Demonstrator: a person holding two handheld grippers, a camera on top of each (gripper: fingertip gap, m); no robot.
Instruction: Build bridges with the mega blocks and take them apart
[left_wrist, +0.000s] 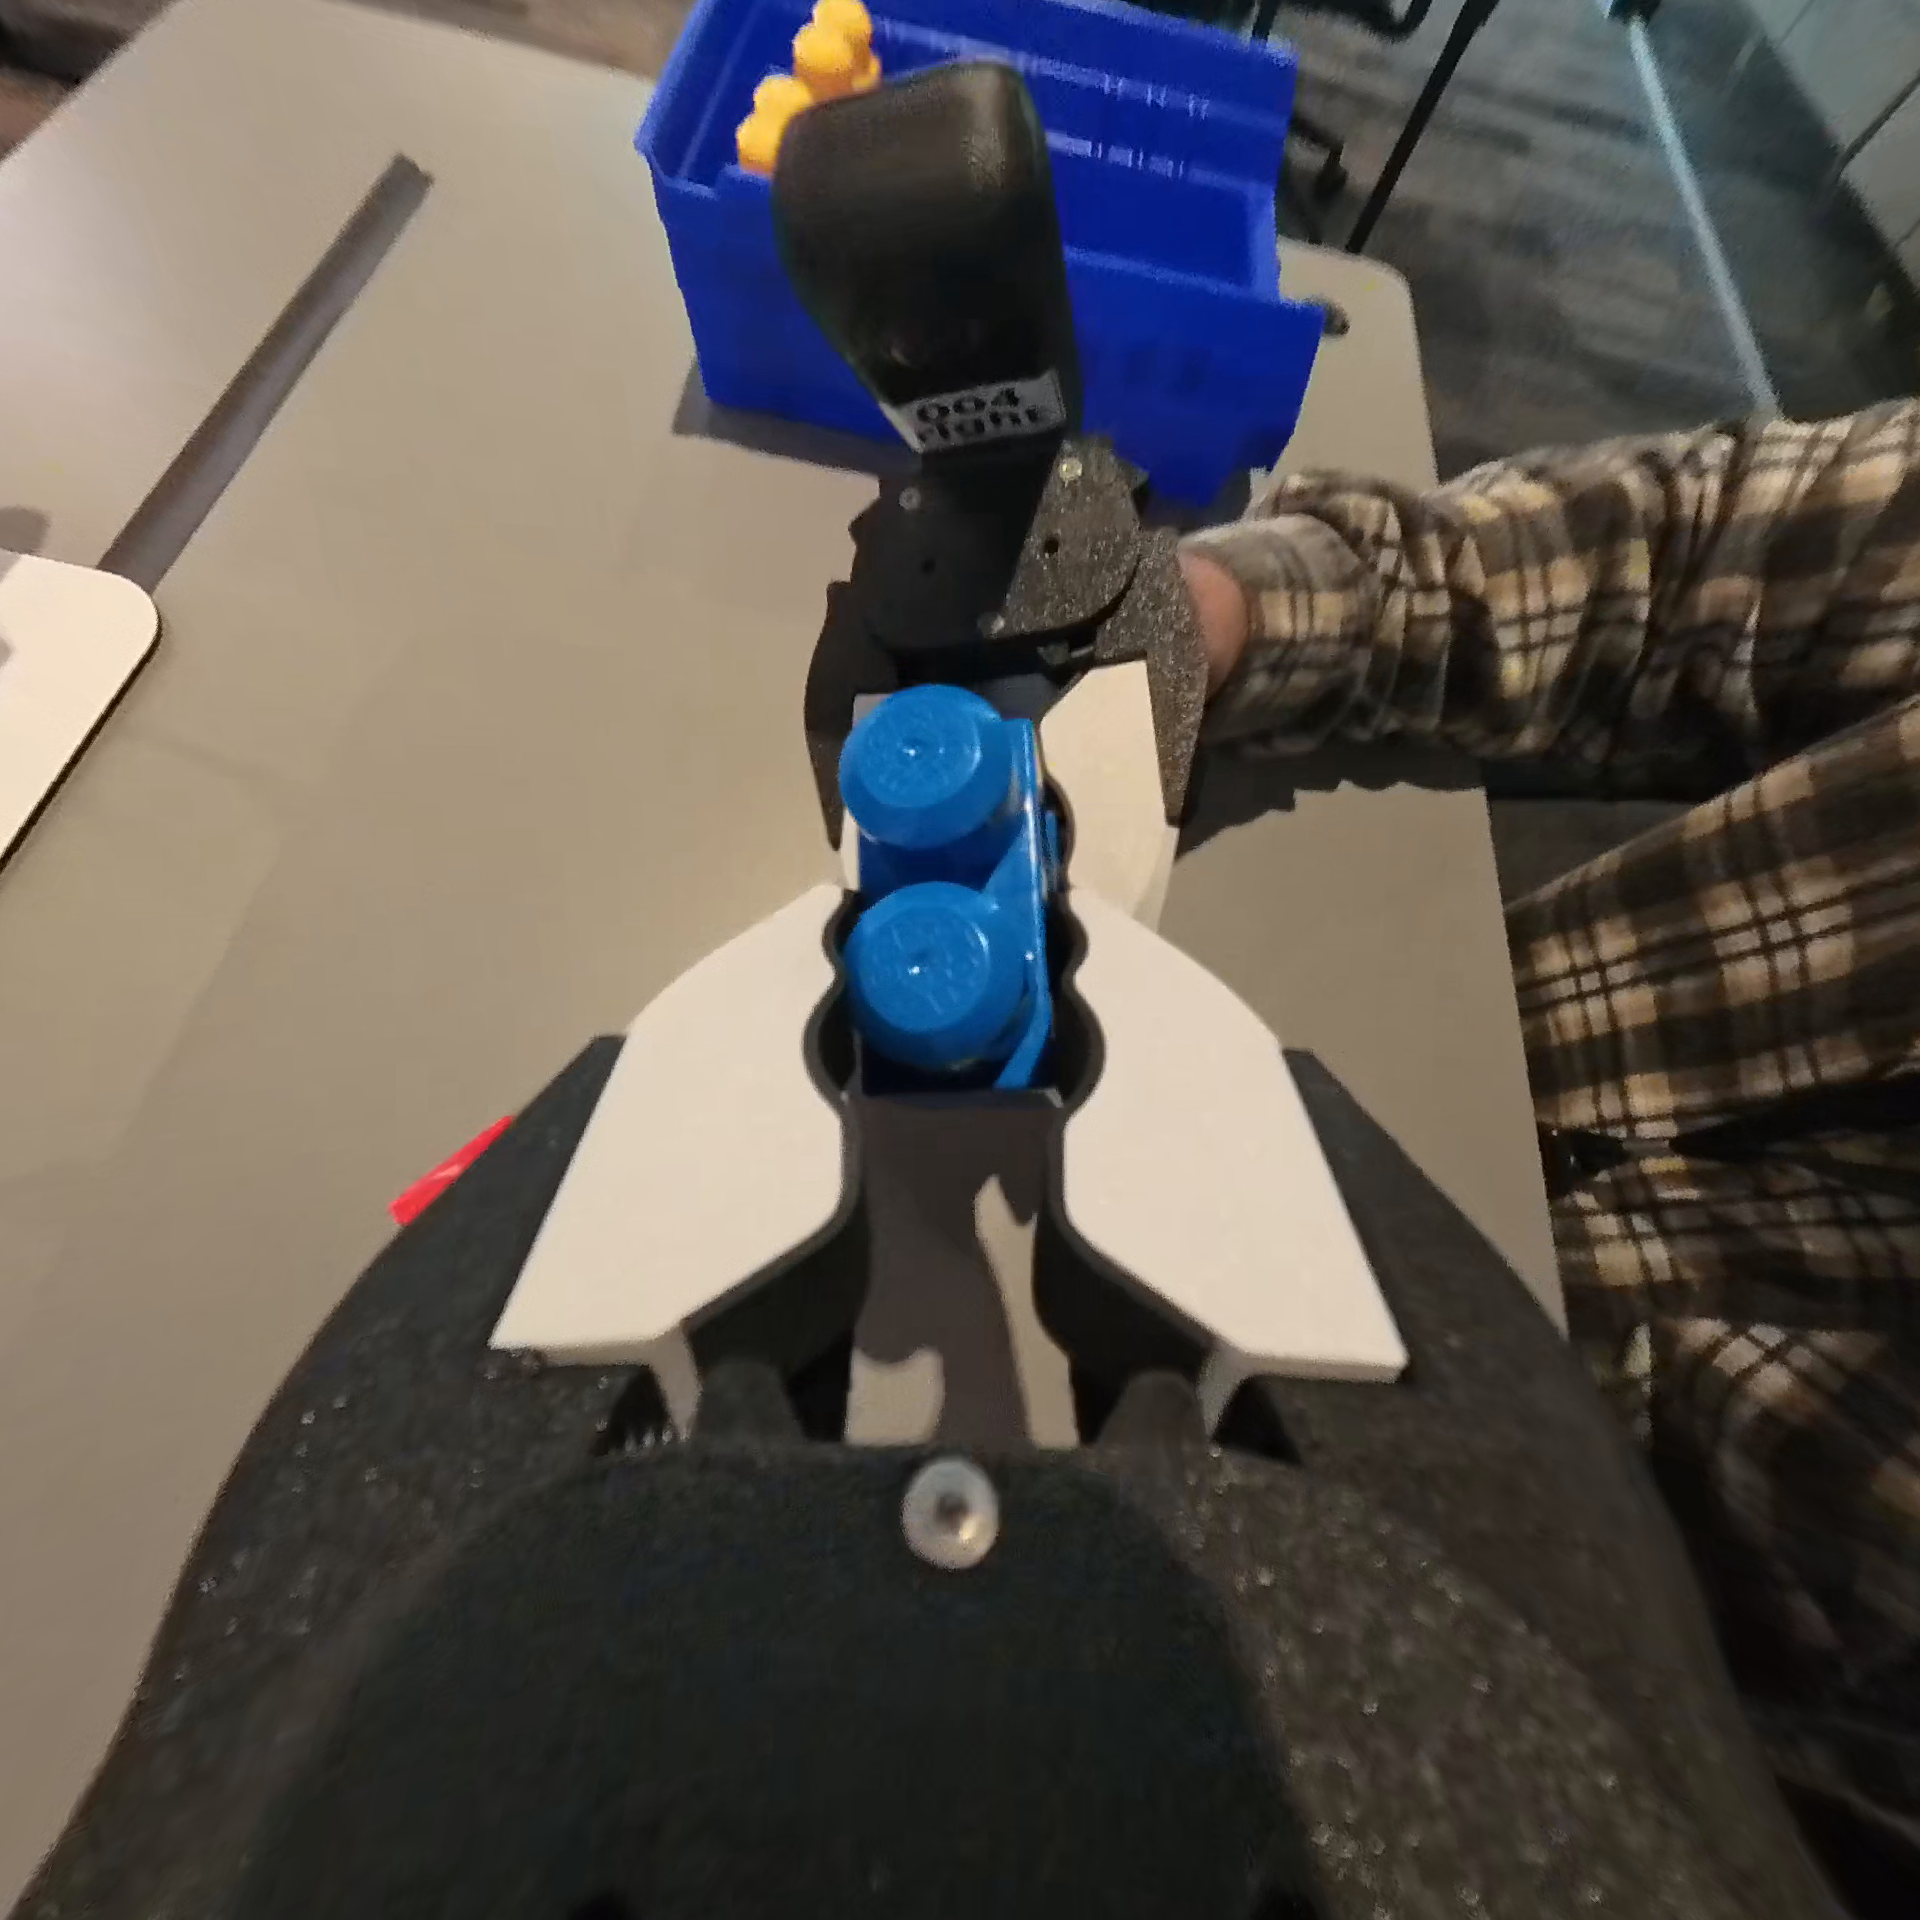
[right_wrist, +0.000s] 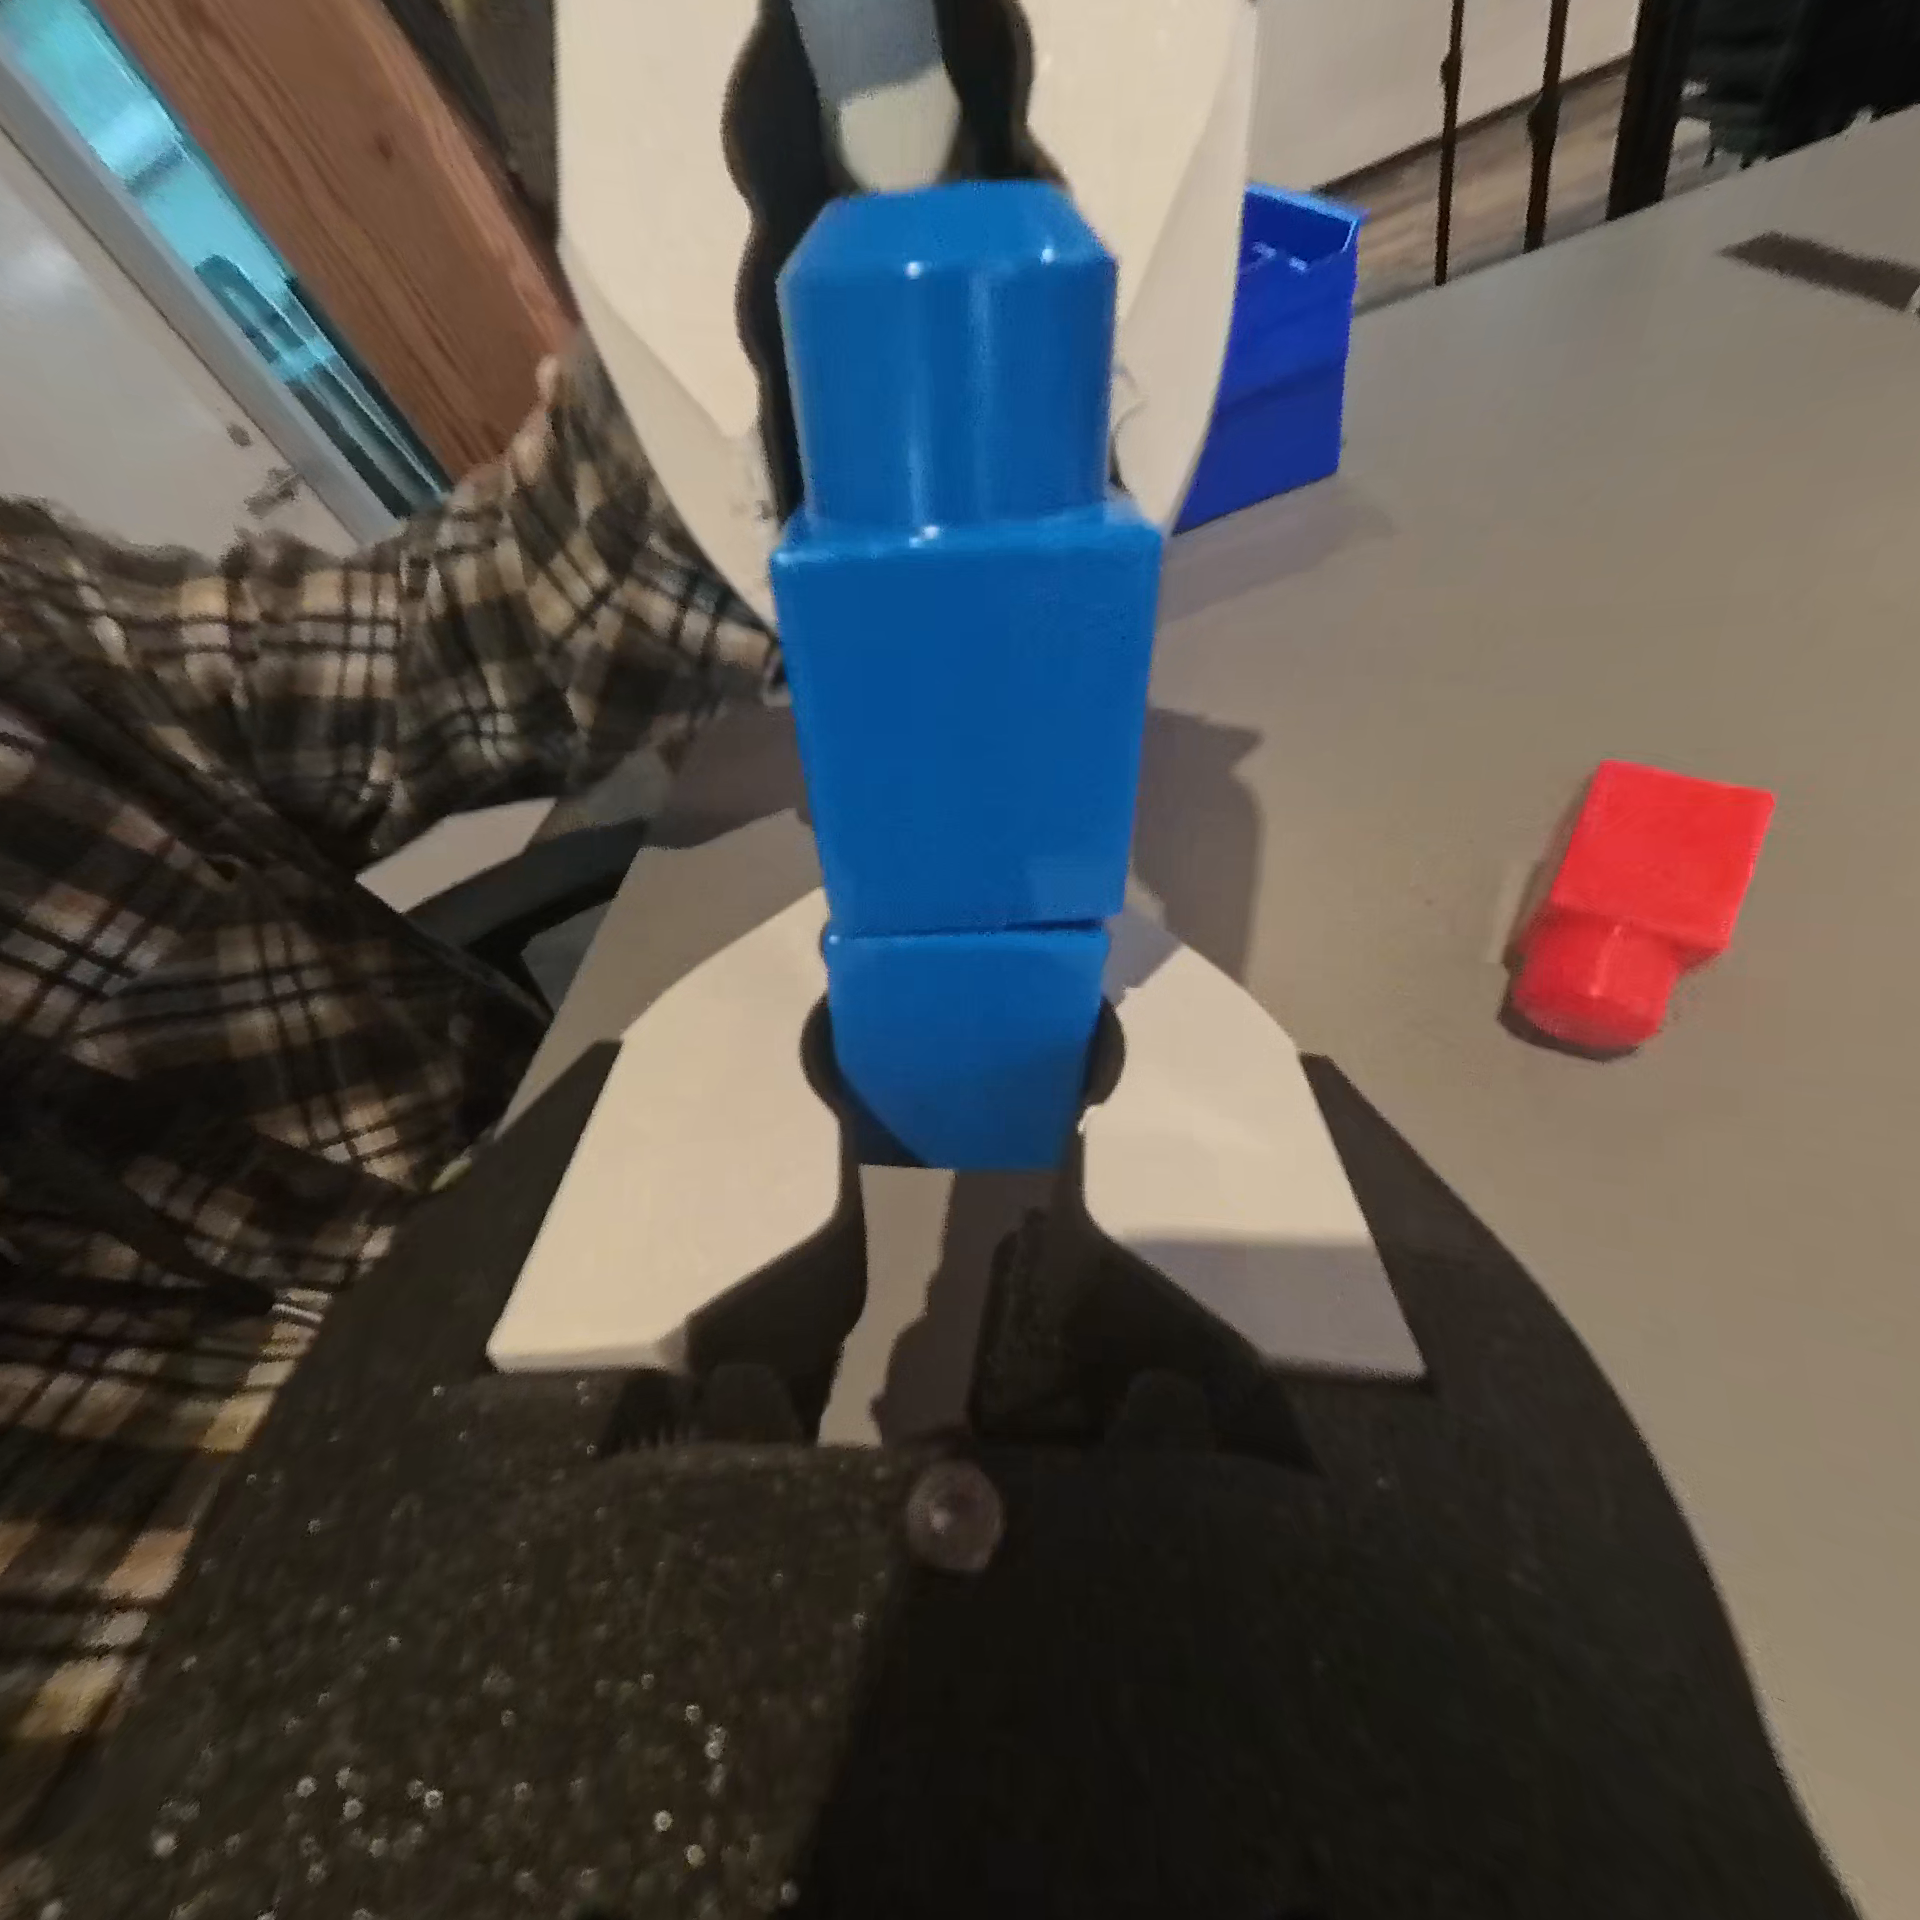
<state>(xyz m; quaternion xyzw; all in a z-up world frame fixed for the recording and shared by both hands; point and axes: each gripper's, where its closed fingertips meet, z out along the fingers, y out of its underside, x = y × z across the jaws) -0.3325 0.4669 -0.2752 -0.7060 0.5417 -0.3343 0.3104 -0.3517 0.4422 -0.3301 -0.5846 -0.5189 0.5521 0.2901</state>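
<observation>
**Two grippers on one blue stack, held over the table**

Closest in, the left gripper (left_wrist: 951, 997) has its white fingers (left_wrist: 727, 1091) closed snugly on the near end of the blue blocks (left_wrist: 935, 883), studs up. The right gripper (left_wrist: 997, 769) meets it head-on, clamped on the far end. From the right wrist view a seam shows between two blue pieces (right_wrist: 961, 727), so this looks like the taking-apart step; the next move likely calls for a firm opposing pull or twist without slipping. The plastic looks glossy and hard. Farther off, a red block (right_wrist: 1642, 904) lies on the grey table (left_wrist: 416, 727), and beyond it a blue bin (left_wrist: 1143, 208) holds yellow blocks (left_wrist: 810, 83).
</observation>
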